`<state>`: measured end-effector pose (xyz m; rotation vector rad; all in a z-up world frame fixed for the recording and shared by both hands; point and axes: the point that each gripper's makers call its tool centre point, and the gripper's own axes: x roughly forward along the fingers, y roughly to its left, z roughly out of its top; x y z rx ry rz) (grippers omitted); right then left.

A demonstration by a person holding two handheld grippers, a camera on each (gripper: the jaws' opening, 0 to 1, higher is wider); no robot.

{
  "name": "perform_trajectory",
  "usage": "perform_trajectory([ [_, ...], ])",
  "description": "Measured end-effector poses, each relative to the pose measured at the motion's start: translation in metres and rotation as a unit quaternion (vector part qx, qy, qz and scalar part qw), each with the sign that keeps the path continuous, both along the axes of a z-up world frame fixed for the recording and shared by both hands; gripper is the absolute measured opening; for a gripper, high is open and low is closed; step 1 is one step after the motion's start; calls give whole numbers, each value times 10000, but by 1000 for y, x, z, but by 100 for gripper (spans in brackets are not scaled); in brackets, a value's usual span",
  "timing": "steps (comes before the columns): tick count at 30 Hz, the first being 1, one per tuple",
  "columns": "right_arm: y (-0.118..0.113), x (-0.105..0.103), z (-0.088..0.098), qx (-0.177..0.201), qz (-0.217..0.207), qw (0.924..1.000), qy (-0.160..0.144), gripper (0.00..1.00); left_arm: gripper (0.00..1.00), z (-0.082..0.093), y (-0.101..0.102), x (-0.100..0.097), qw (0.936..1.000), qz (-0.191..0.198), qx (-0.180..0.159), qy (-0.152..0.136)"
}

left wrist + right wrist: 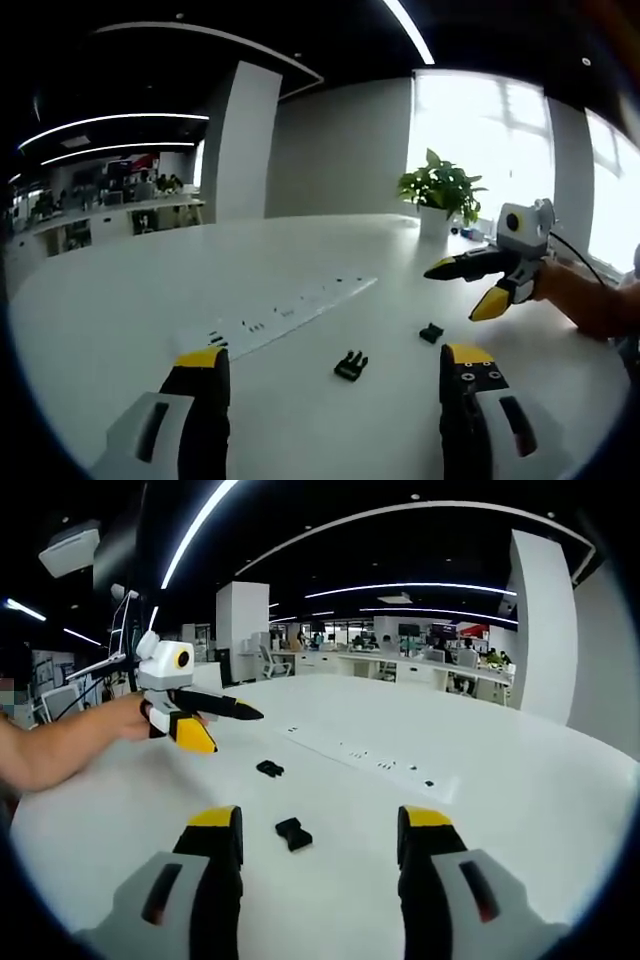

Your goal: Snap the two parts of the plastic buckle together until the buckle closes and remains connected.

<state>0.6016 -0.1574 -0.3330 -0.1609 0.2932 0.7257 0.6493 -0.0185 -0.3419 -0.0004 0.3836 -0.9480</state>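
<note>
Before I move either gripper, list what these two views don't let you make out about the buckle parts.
- Pronged buckle part, left gripper view: too small and dark to count its prongs.
- Smaller buckle part, left gripper view: its opening is too small to see; in the right gripper view it is no clearer.
- Marks on the white strip, right gripper view: too tiny to tell what they are.

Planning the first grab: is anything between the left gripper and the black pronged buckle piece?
Nothing visible: only bare white table lies between the open left gripper and the black pronged plastic buckle piece.
</note>
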Motion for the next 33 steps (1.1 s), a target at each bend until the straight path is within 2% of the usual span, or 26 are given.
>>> perform_trajectory([
  [7, 5, 2, 4, 28, 33, 10000, -48, 61, 87, 0, -4, 4, 9999, -91, -103, 39],
  [16, 10, 7, 4, -76, 137, 9998, -93, 58, 87, -5, -9, 2, 9998, -185, 16, 105],
  [18, 11, 9, 6, -2, 141, 9999, -84, 58, 86, -4, -11, 3, 9997, -223, 24, 97],
  [25, 10, 10, 4, -38, 189, 9998, -61, 56, 84, -3, -12, 7, 9994, -328, -58, 131],
  [29, 10, 10, 3, -63, 241, 9996, -94, 56, 82, -7, -14, 1, 9987, -471, 183, -73],
  [33, 10, 9, 1, -117, 290, 9995, -98, 56, 82, -11, -16, 1, 9980, -535, 333, -110],
])
